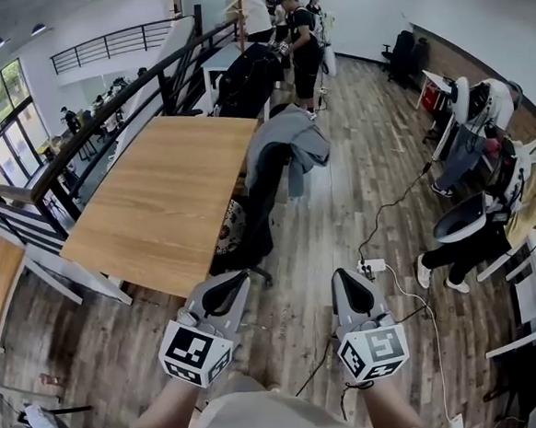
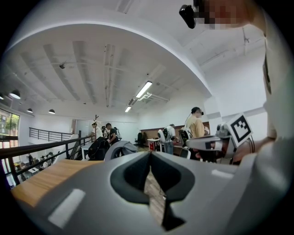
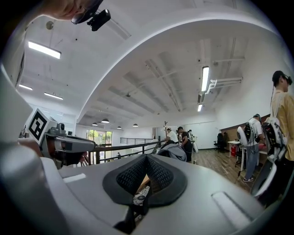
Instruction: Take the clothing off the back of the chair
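Note:
A grey garment (image 1: 286,147) hangs over the back of a black office chair (image 1: 255,228) that stands at the right edge of the wooden table (image 1: 165,198). Both grippers are held low in front of me, short of the chair and apart from it. My left gripper (image 1: 238,277) is shut and holds nothing; it points toward the chair's base. My right gripper (image 1: 341,276) is shut too, also with nothing in it. In the left gripper view the garment (image 2: 120,148) shows far ahead over the closed left gripper (image 2: 150,154). In the right gripper view the garment (image 3: 173,151) lies beyond the right gripper (image 3: 146,157).
A power strip (image 1: 372,267) with cables lies on the wood floor right of the chair. A second chair with dark clothing (image 1: 248,76) stands farther back. A black railing (image 1: 104,120) runs behind the table. People stand at the back (image 1: 305,39) and at the right (image 1: 489,200).

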`<state>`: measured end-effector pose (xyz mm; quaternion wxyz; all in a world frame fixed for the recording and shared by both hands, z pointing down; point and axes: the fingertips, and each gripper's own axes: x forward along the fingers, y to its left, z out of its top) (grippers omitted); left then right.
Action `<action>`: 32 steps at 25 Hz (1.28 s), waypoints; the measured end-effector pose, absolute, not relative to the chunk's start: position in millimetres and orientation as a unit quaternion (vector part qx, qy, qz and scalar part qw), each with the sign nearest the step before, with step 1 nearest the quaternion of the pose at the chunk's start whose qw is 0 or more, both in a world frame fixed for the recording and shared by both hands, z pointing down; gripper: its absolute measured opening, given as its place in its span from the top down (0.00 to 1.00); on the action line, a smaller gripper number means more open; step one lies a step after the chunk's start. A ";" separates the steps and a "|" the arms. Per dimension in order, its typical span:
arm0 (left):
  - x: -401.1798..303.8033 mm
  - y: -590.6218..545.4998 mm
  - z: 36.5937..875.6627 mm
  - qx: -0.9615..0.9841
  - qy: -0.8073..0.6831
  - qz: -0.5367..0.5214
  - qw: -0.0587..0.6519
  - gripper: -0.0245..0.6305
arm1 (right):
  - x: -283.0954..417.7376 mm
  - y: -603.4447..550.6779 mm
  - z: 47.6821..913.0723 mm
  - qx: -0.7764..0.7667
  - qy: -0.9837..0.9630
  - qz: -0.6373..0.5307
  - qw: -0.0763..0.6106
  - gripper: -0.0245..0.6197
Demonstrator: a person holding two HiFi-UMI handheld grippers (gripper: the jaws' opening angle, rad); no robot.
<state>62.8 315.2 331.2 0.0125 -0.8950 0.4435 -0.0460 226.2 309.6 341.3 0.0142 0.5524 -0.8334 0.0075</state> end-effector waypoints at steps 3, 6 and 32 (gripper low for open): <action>63.4 319.0 329.5 -0.893 0.447 -0.048 0.014 0.96 | 232.7 313.3 339.3 0.555 -0.832 0.010 0.009 0.96; 60.8 317.5 332.1 -0.891 0.451 -0.050 0.014 0.96 | 234.5 313.1 341.9 0.557 -0.831 0.010 0.006 0.96; 13.2 95.5 349.2 -0.898 0.438 -0.047 0.016 0.96 | 187.2 107.2 361.4 0.565 -0.824 0.001 0.041 0.96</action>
